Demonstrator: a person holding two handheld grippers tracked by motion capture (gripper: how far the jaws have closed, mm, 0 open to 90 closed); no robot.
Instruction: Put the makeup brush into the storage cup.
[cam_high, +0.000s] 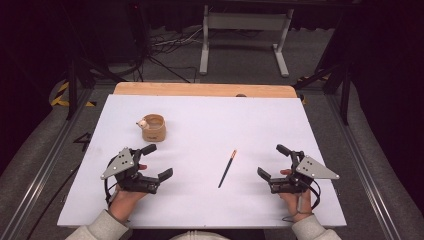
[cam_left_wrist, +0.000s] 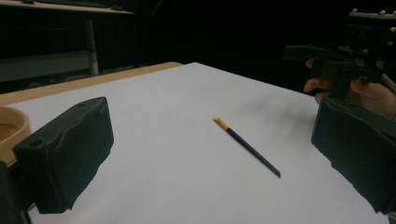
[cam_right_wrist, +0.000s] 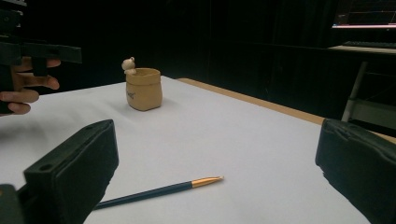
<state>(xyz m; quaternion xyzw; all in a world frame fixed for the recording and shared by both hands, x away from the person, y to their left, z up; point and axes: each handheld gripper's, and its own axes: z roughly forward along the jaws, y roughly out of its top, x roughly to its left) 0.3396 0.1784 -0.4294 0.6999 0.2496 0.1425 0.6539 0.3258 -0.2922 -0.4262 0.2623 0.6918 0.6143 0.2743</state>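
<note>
White paper covers the tabletop (cam_high: 200, 210). Both tongs, left (cam_high: 161, 161) and right (cam_high: 270, 161), rest wide apart and hold nothing. A thin dark pen (cam_high: 227, 168) with a gold tip lies flat between them, well apart from a tan cup (cam_high: 153, 127). Lying so low, it could roll or skid away from a clumsy pinch.

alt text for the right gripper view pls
A dark pen with a gold tip lies on a white table between the right gripper's two open black jaws. Beyond it stands a tan pot with a small bear figure on its rim, and a hand holding the left gripper shows at far left.
</note>
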